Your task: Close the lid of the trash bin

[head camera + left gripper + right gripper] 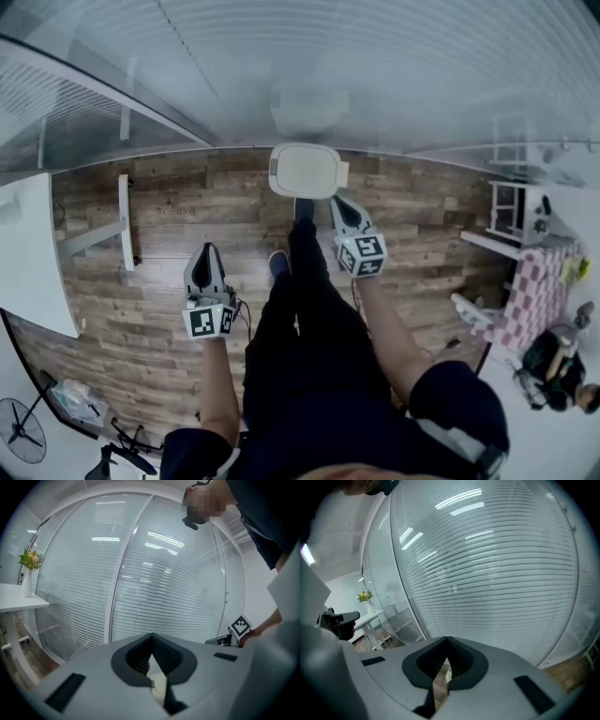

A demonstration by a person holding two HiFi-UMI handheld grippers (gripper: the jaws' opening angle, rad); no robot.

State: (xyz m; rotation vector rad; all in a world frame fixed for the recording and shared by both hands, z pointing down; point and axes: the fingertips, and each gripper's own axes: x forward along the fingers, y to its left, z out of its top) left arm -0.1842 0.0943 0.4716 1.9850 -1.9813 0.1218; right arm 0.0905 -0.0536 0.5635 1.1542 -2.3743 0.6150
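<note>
The trash bin [339, 175] stands on the wooden floor [187, 211] by the glass wall, its lid [304, 170] lying flat (task apparently done), while left gripper [205, 253] and right gripper [341, 204] hover above, fingers together, empty.

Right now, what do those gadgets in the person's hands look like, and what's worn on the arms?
Both the left gripper and right gripper are pale grey shells with dark tapered jaws. Each carries a cube of black-and-white square markers. The person's sleeves are short and dark.
</note>
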